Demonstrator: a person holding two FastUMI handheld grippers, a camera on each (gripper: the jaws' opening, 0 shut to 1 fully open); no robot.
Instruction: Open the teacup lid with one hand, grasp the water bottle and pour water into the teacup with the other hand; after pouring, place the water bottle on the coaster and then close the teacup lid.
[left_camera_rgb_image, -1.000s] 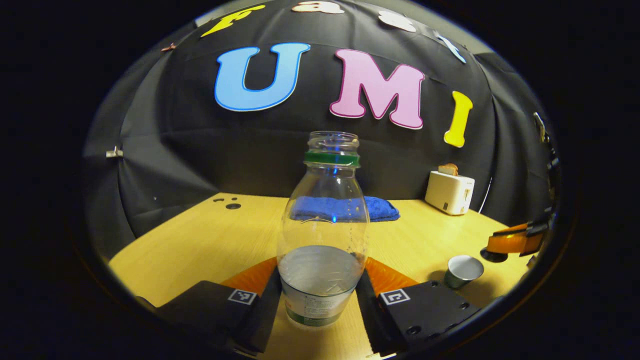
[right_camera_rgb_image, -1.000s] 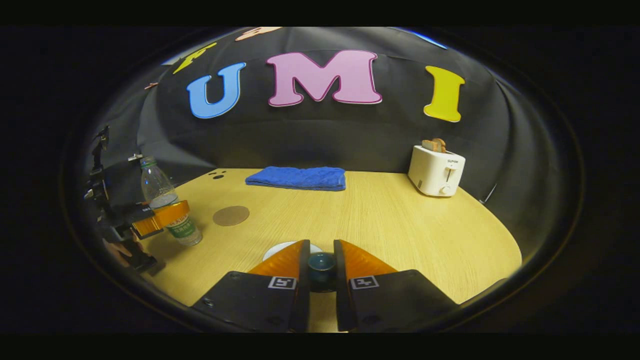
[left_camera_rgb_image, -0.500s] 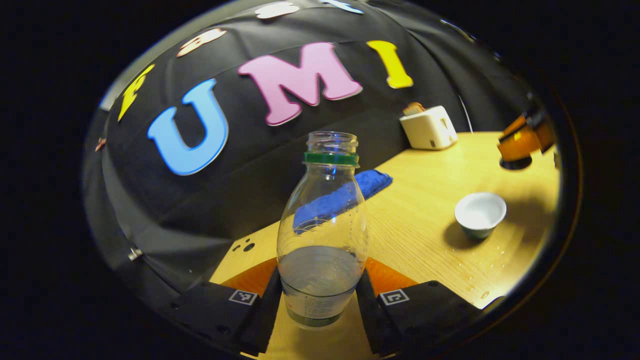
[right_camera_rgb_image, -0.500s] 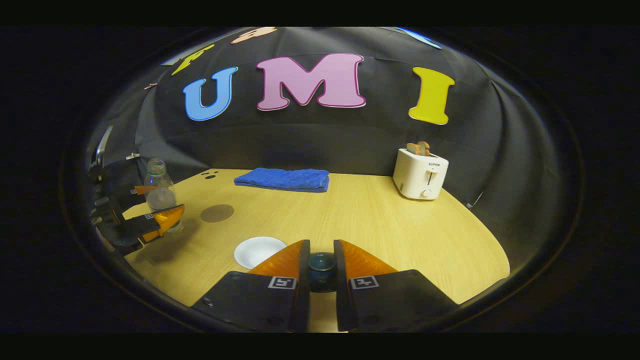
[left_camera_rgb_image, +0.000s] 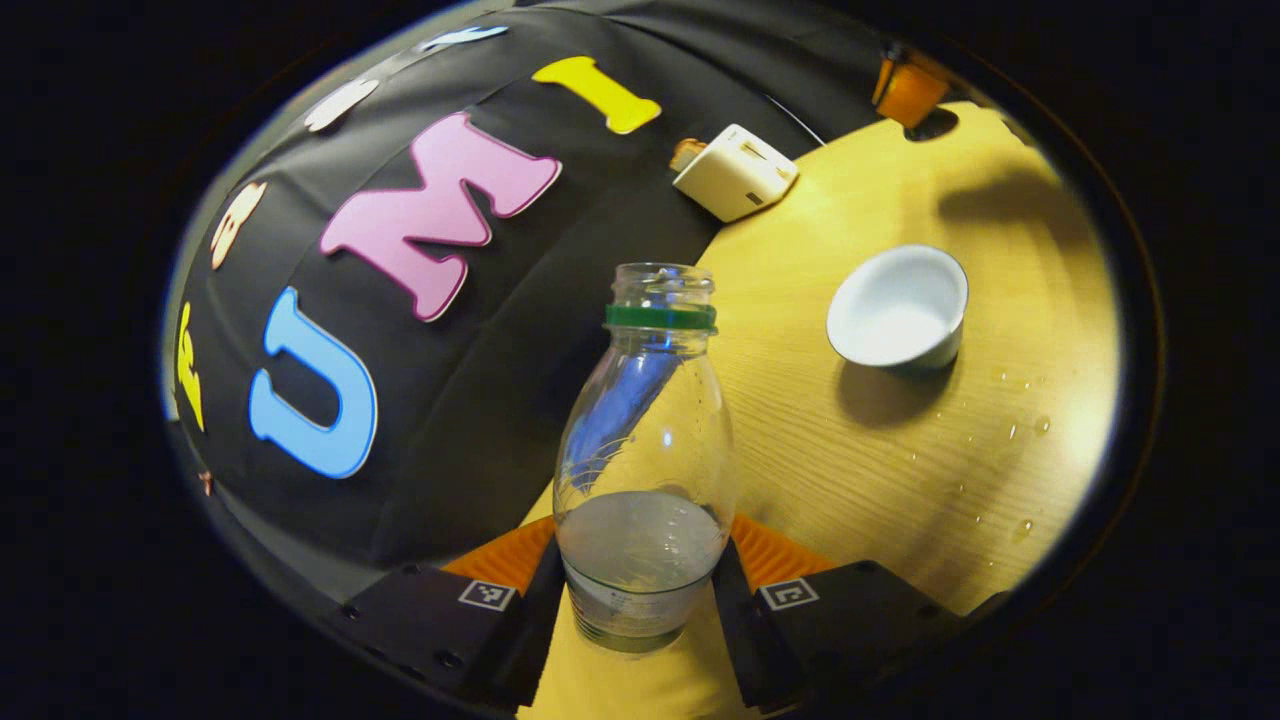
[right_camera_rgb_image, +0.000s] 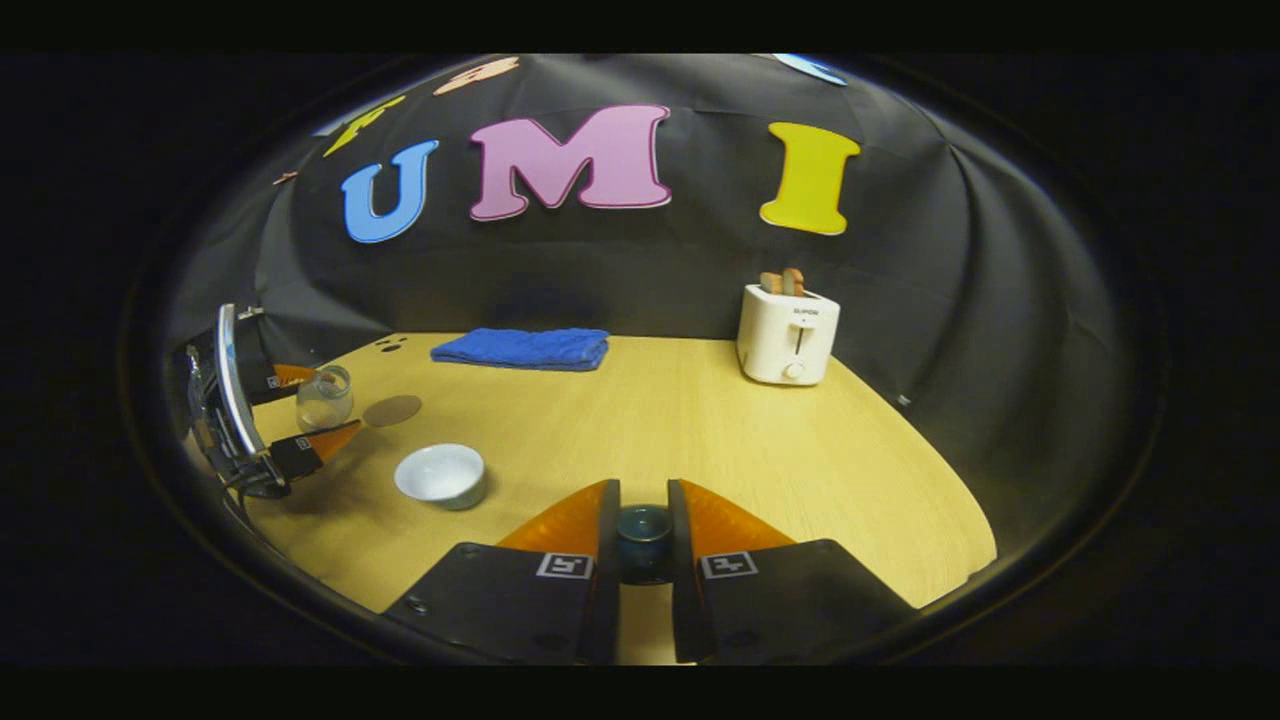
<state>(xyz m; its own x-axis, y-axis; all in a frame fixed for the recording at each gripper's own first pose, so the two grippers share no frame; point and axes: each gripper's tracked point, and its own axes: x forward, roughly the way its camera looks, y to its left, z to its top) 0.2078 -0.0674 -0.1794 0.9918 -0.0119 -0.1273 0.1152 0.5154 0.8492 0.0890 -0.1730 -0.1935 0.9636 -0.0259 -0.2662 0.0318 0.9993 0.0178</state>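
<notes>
The wooden desk (right_camera_rgb_image: 700, 430) runs back to the black cloth wall. Nearest you in the left gripper view, your left hand-held gripper (left_camera_rgb_image: 640, 590) pinches the bottle (left_camera_rgb_image: 645, 470) low on its body, a finger pressed on each side; the bottle is uncapped, with a little water in the bottom, and the whole scene behind it is tilted. Past the bottle, to its right, the open cup (left_camera_rgb_image: 898, 310) sits on the desk, white inside, with water droplets (left_camera_rgb_image: 1020, 430) scattered beside it.

In the right gripper view, your right hand-held gripper (right_camera_rgb_image: 643, 545) is pressed onto the lid (right_camera_rgb_image: 643, 530), held by its small dark knob between the fingers, above the desk. Off to the left, the cup (right_camera_rgb_image: 441, 475) stands uncovered, with the bottle (right_camera_rgb_image: 323, 398) leaning over in the other gripper just beyond it. The round brown coaster (right_camera_rgb_image: 392, 409) lies bare just beside the bottle. Farther back, a folded blue cloth (right_camera_rgb_image: 522, 348) and a white toaster (right_camera_rgb_image: 788, 332) with bread in it sit near the wall.
</notes>
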